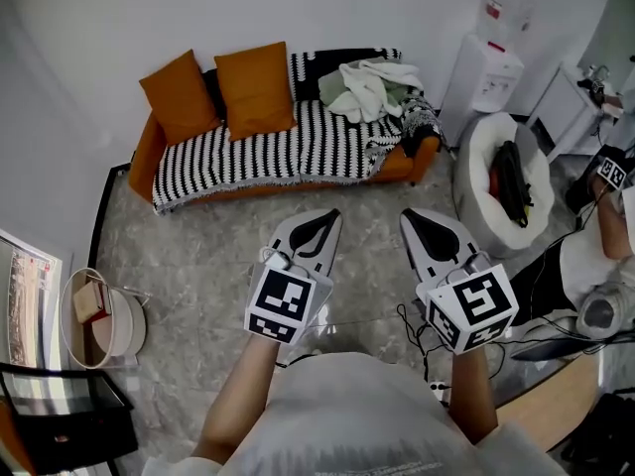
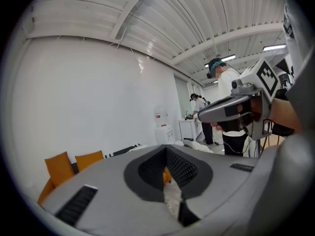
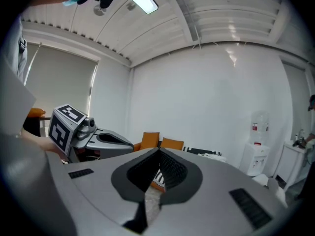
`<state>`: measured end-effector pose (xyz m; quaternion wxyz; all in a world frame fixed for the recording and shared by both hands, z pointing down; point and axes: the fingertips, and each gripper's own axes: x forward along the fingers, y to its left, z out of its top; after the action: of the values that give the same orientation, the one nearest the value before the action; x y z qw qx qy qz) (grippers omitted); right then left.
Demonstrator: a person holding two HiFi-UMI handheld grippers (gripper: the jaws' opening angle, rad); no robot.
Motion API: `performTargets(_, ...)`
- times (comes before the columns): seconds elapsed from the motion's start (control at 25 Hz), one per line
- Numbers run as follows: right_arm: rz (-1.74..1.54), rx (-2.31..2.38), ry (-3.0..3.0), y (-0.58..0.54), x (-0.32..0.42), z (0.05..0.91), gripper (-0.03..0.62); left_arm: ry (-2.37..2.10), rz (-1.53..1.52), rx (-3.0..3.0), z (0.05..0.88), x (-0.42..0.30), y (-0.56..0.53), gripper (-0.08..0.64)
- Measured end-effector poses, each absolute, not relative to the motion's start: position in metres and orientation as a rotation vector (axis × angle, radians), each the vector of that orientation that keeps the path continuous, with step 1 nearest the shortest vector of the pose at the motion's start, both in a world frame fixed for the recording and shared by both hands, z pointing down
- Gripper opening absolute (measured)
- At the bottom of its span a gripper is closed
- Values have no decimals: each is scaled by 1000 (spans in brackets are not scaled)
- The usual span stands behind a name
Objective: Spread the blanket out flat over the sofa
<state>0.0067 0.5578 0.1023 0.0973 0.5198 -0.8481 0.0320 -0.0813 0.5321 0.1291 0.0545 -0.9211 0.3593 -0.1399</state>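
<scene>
An orange sofa [image 1: 412,163] stands against the far wall under a black-and-white striped cover [image 1: 268,147]. A pale green and white blanket [image 1: 372,87] lies crumpled on its right end. Two orange cushions [image 1: 218,92] lean at its left. Well in front of the sofa, above the floor, my left gripper [image 1: 332,213] and my right gripper [image 1: 405,215] hover side by side, both shut and empty. In the left gripper view the left gripper [image 2: 166,147] points at the cushions [image 2: 74,163]; in the right gripper view the right gripper [image 3: 158,151] points at the sofa [image 3: 157,181].
A white round pet bed [image 1: 506,172] with a dark item sits right of the sofa, by a water dispenser [image 1: 486,62]. A round basket [image 1: 104,315] stands at the left on the marbled floor [image 1: 198,236]. Cables trail at the right. People stand in the background [image 2: 229,107].
</scene>
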Motion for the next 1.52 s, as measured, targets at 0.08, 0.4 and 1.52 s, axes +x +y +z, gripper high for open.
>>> performTargets(0.08, 83, 1540, -2512, 563, 14, 102, 0, 1091, -421, -2801, 130, -74, 538, 8)
performTargets(0.4, 77, 1513, -2538, 579, 46, 109, 0, 1150, -453, -2795, 140, -50, 558, 8)
performTargets(1.52, 178, 1561, -2414, 455, 69, 150, 0, 1070, -487, -2889, 184, -22, 430, 8)
